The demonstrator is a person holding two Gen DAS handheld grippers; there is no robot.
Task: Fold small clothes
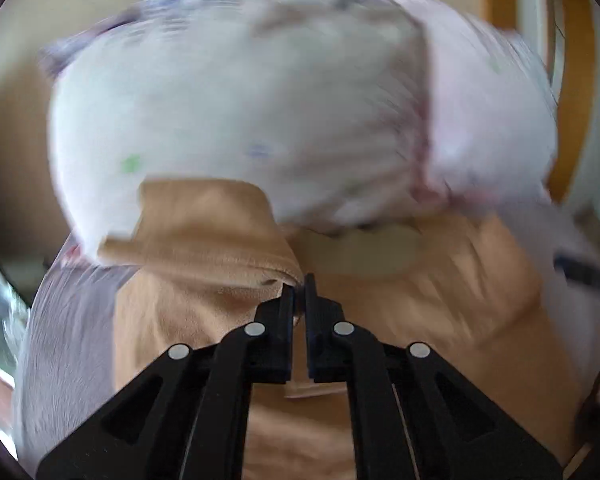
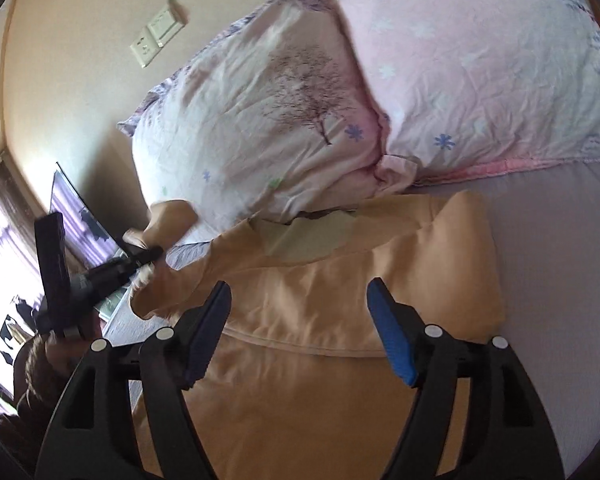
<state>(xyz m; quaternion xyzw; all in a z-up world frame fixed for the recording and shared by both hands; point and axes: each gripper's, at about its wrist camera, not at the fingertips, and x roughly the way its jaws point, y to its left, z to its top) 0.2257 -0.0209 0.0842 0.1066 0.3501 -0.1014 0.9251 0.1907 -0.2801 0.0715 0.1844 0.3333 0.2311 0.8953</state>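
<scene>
While the left gripper [image 1: 299,286] pinches the tan shirt's [image 2: 320,300] sleeve to fold it inward, the right gripper [image 2: 298,300] hovers spread above the shirt lying on the bed [image 2: 560,260] near the pillows [image 2: 260,120]

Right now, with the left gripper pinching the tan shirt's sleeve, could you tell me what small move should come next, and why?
Probably carry the left gripper, shut on the sleeve, inward across the tan shirt and lay it on the body. The other sleeve already looks folded in, and the right gripper hovers open over the shirt, holding nothing.
</scene>
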